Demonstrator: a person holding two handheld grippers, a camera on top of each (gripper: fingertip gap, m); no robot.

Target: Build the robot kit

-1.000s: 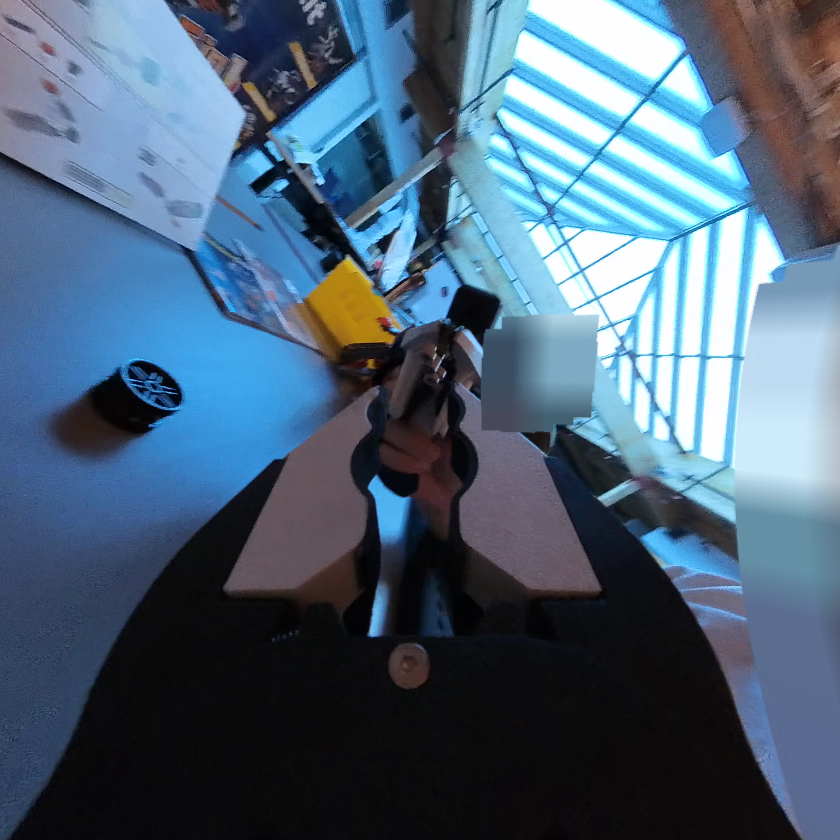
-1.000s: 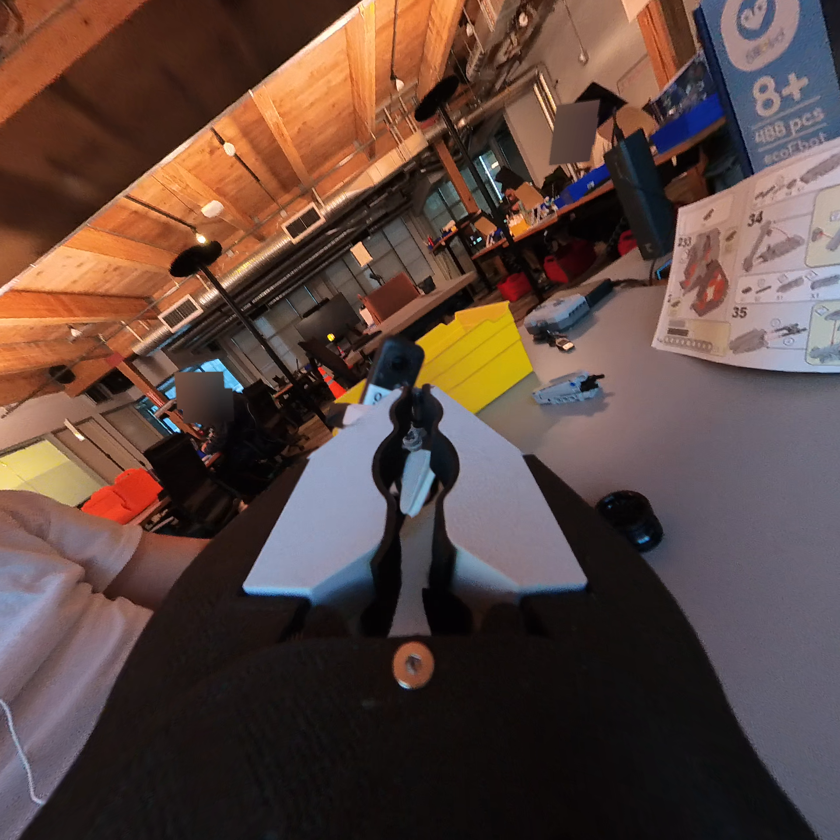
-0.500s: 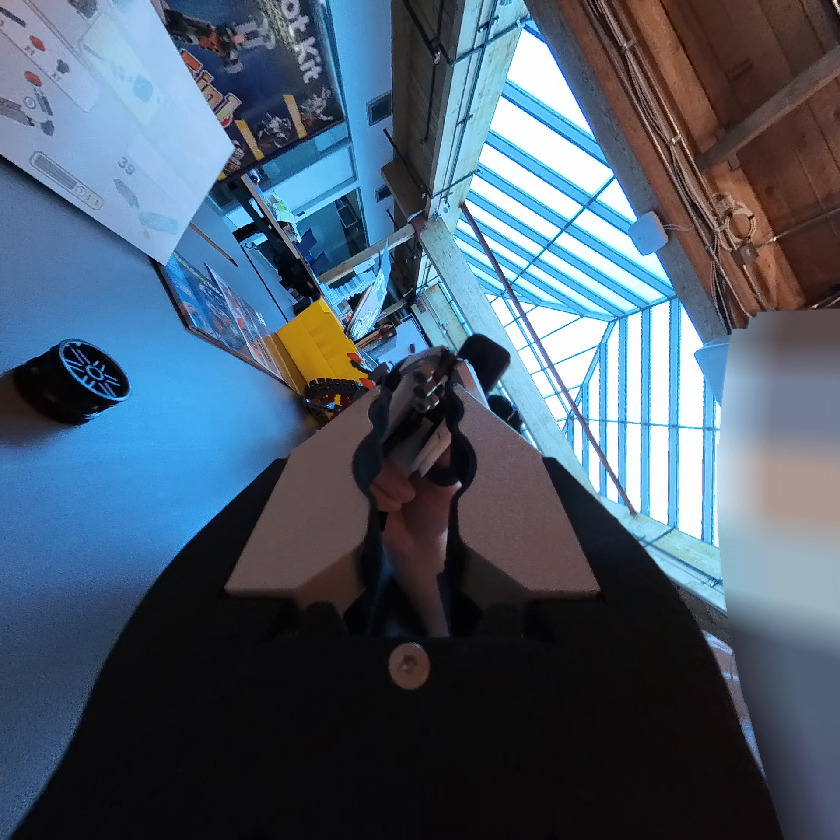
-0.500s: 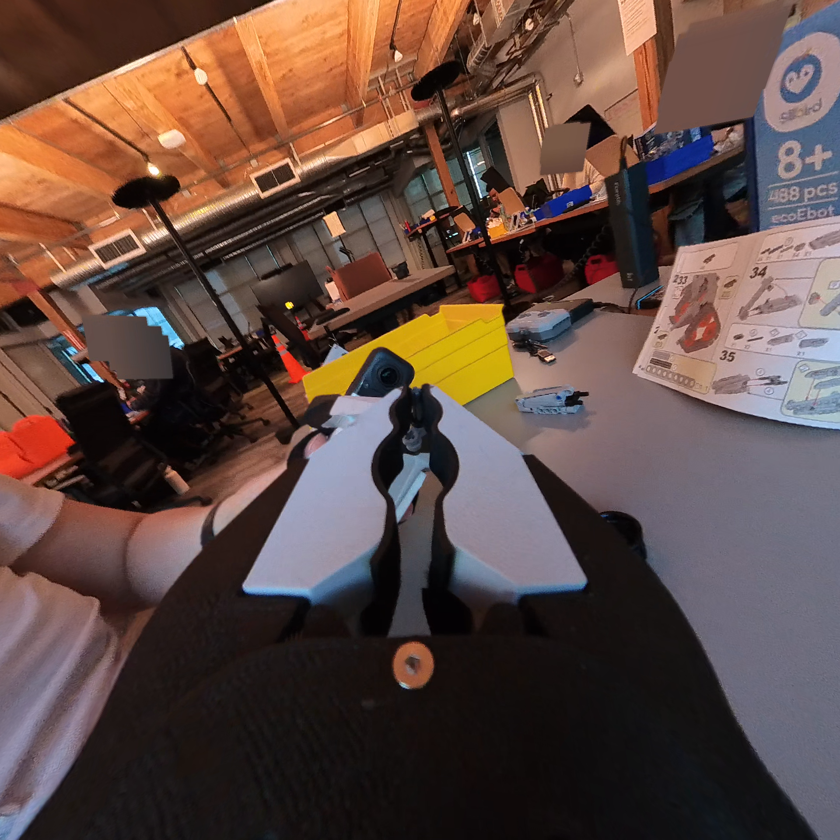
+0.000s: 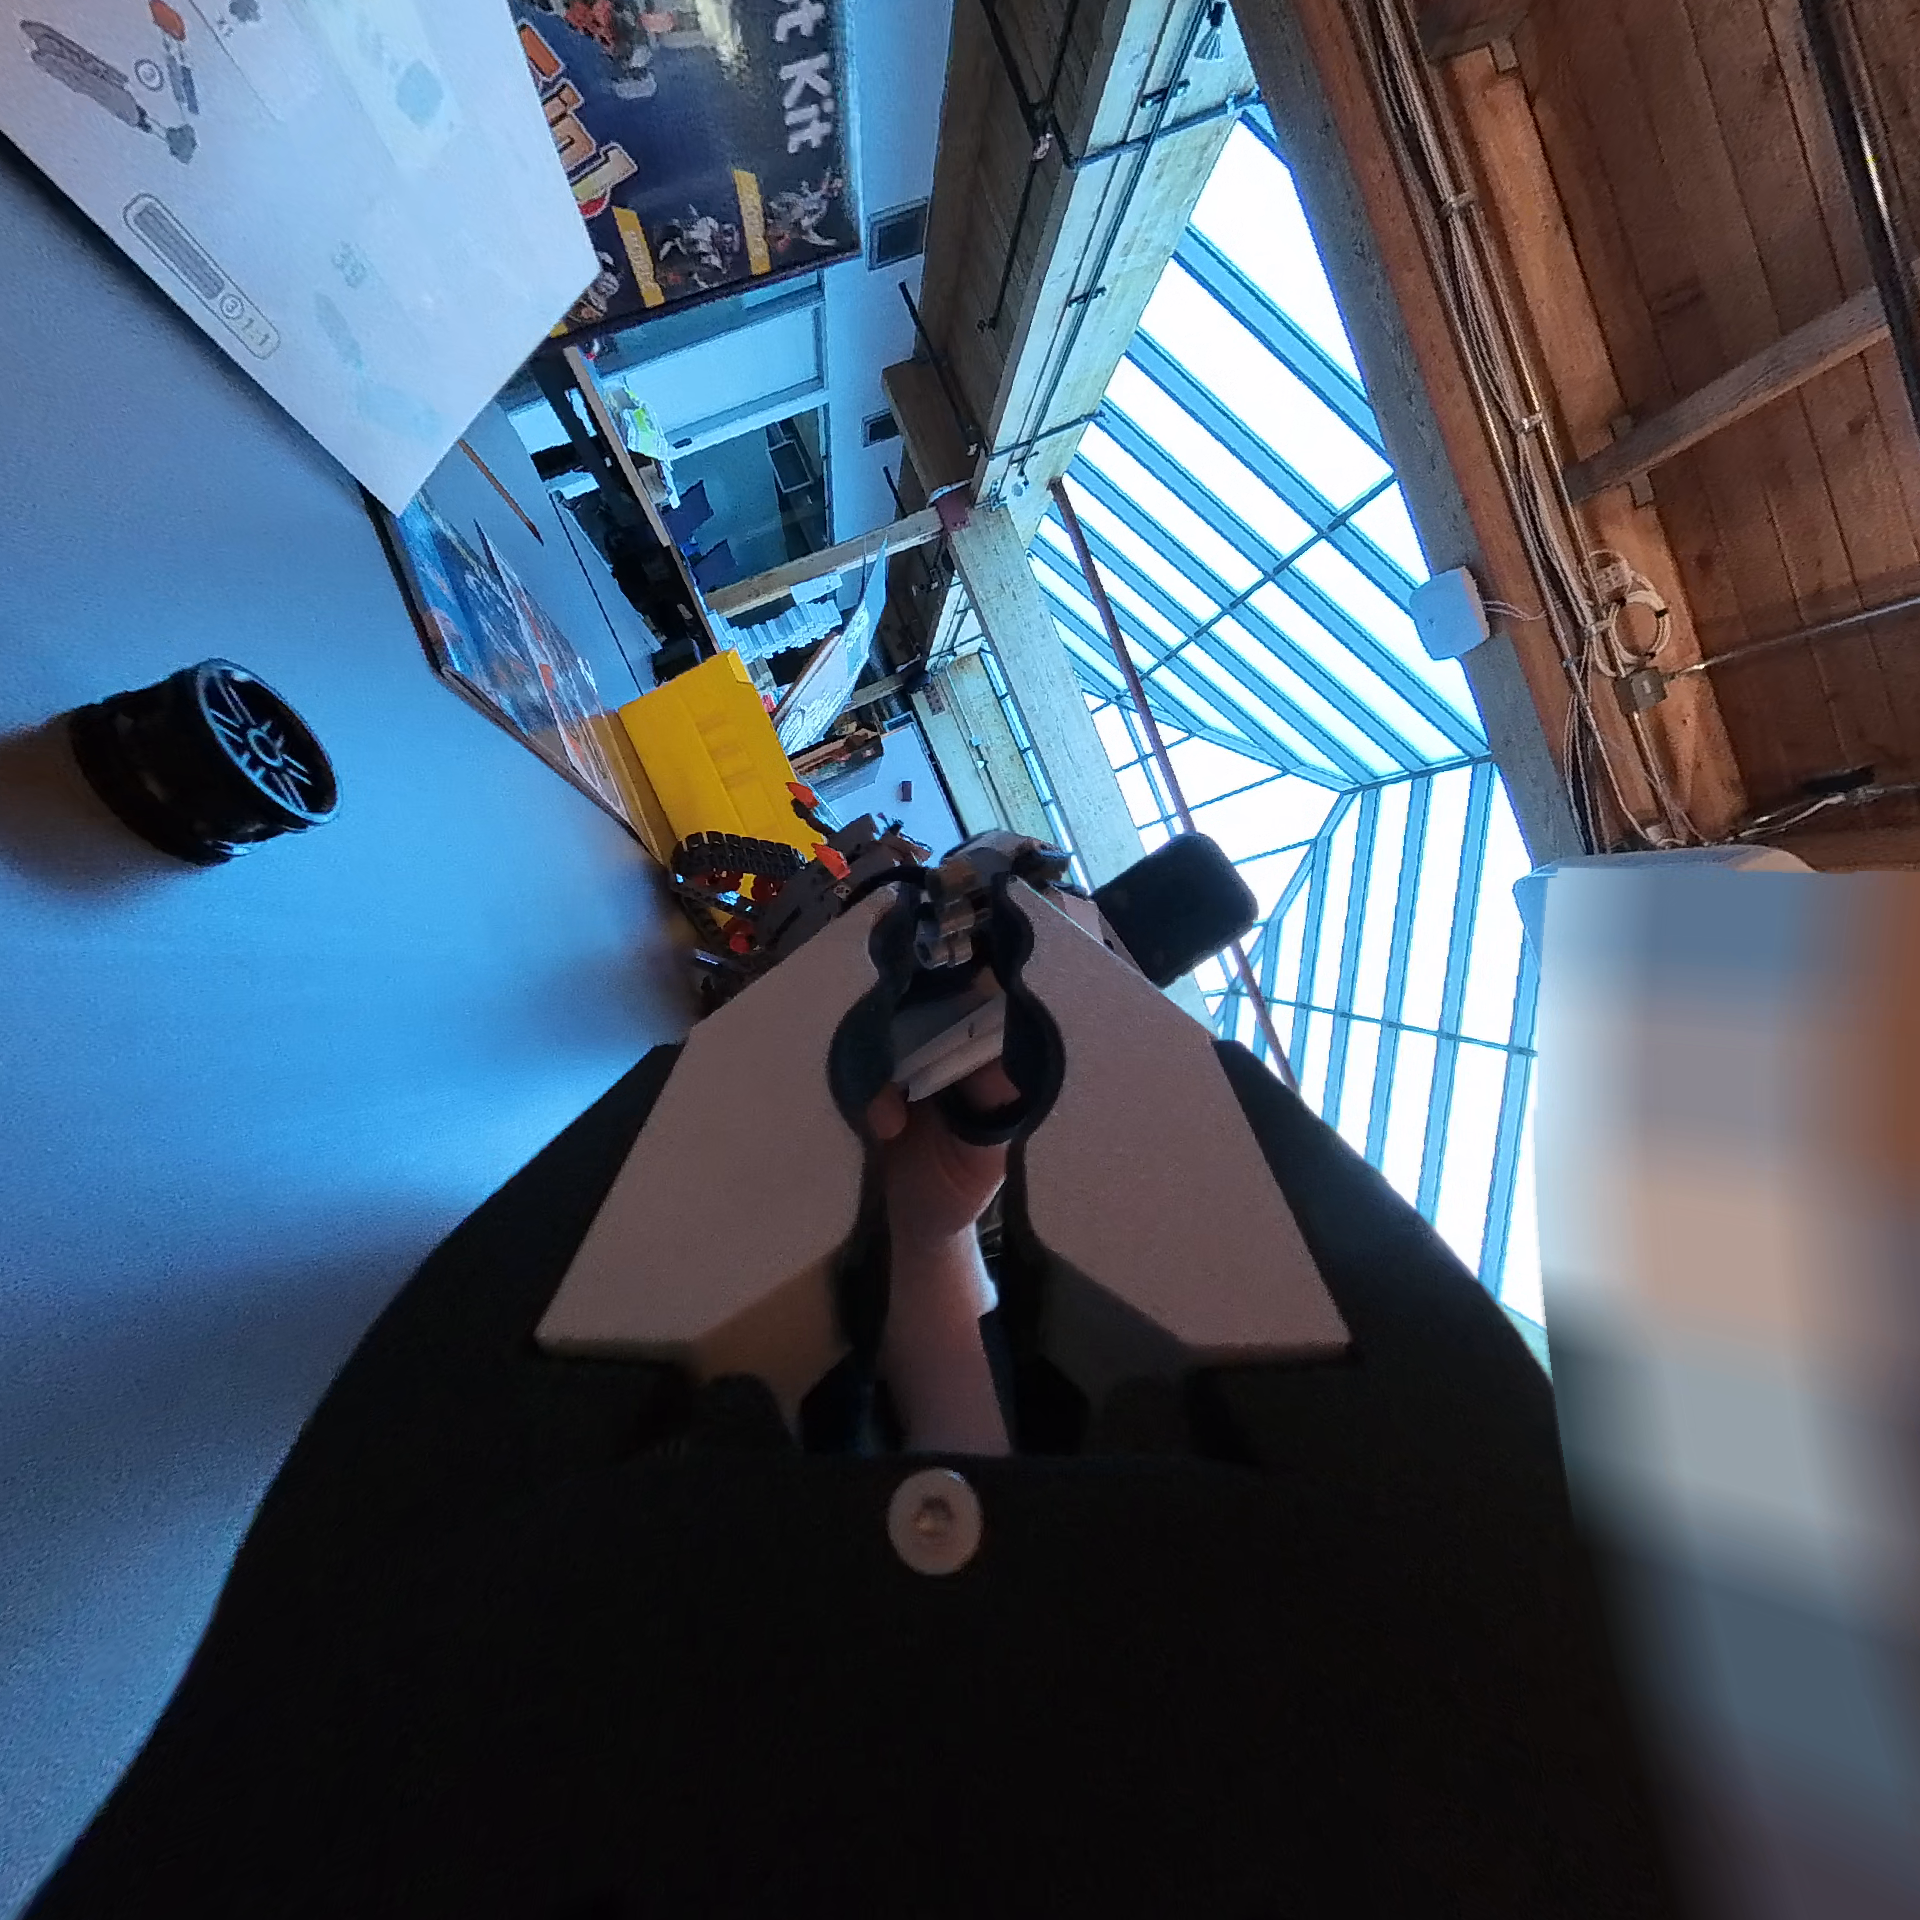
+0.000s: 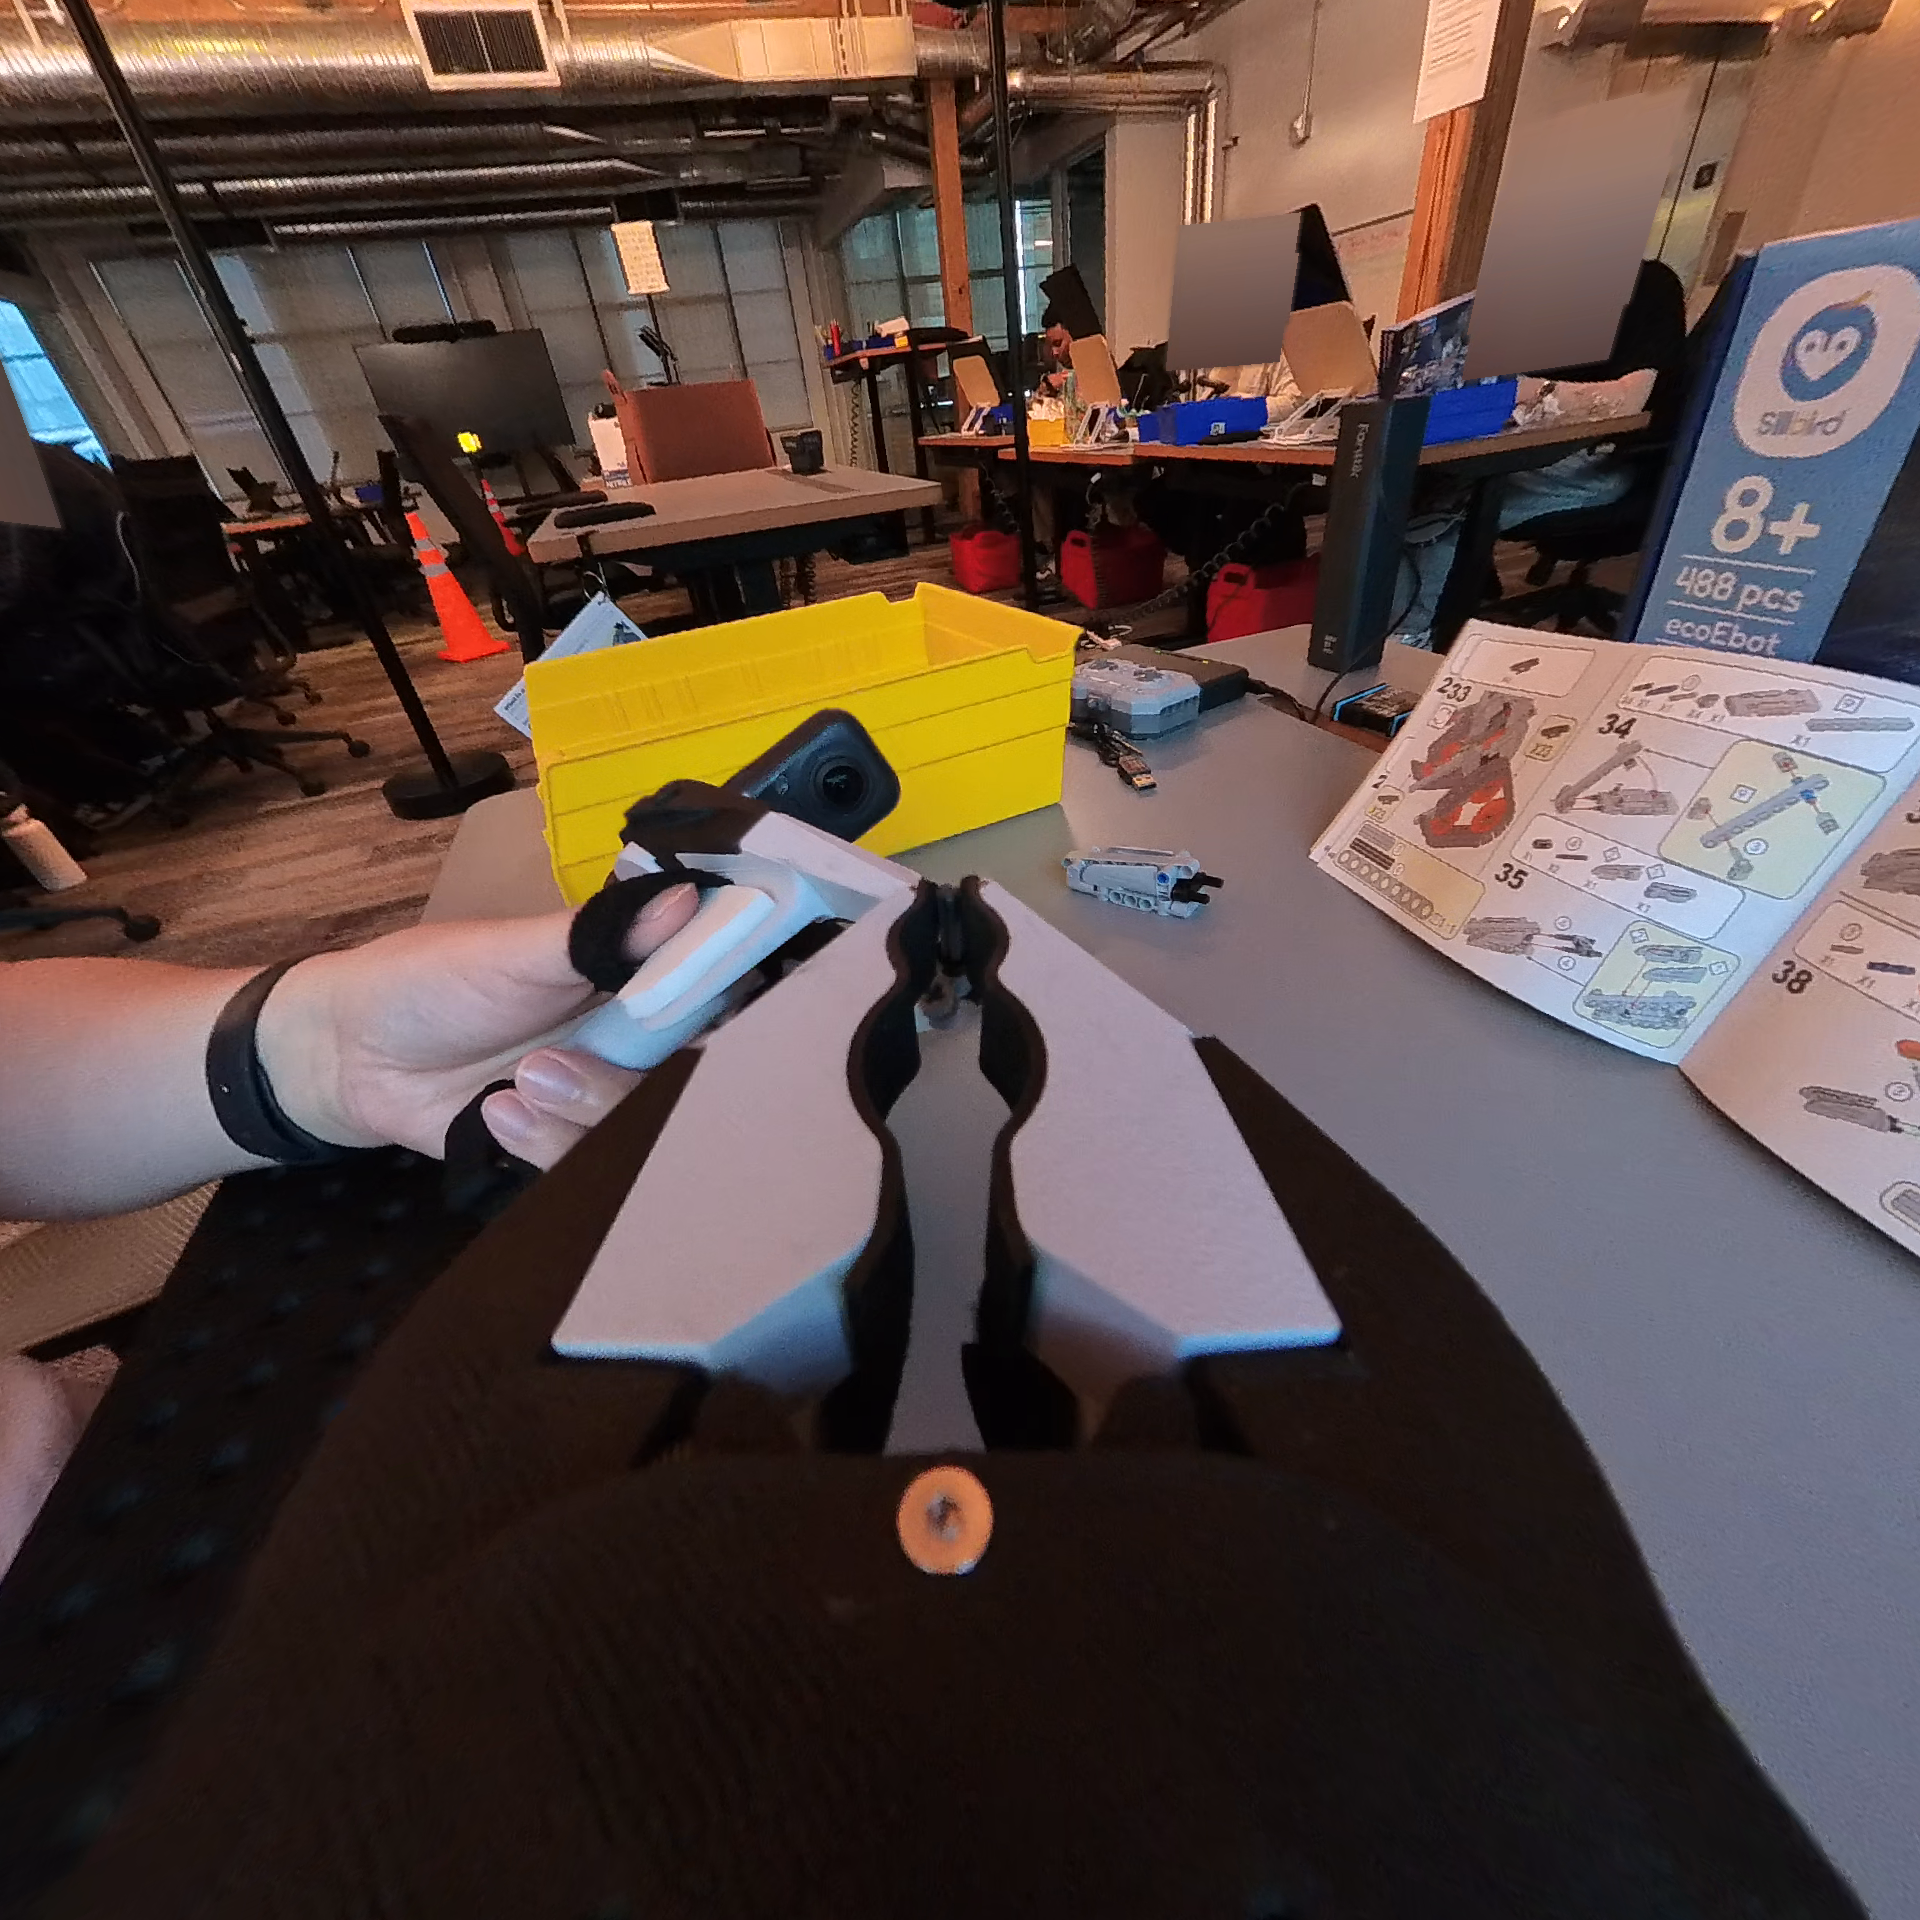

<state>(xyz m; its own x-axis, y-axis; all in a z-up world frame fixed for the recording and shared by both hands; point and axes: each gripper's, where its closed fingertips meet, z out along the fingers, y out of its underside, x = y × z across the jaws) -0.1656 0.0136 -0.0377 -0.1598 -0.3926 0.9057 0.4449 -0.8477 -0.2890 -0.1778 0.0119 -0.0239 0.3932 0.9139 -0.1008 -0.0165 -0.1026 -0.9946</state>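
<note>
My left gripper (image 5: 951, 920) is shut on a small grey brick piece (image 5: 948, 914) with round pegs, held in the air off the table's edge. My right gripper (image 6: 945, 914) is shut tip to tip against it, with a small grey part (image 6: 940, 992) showing between its fingers. In the right wrist view a hand (image 6: 416, 1029) holds the left gripper's white handle (image 6: 686, 966), with its black camera (image 6: 831, 774) above. In the left wrist view the right gripper's camera (image 5: 1174, 914) and the hand (image 5: 935, 1174) holding it show behind my fingers.
On the grey table (image 6: 1455, 1195) lie a black wheel (image 5: 208, 764), a grey brick assembly (image 6: 1138, 878), an open instruction booklet (image 6: 1610, 831), a yellow bin (image 6: 800, 707), a grey hub (image 6: 1138, 691) and a blue box (image 6: 1787, 468). A tracked model (image 5: 758, 883) sits by the bin. Less than 4 cm separates the two grippers' tips. From the left gripper's tips to the black wheel (image 5: 208, 764) is close to 11 cm.
Both views have swung; the right one now sits level with the table. The left gripper and its hand have come into sight at the right view's left. The grippers stay shut, tips together.
</note>
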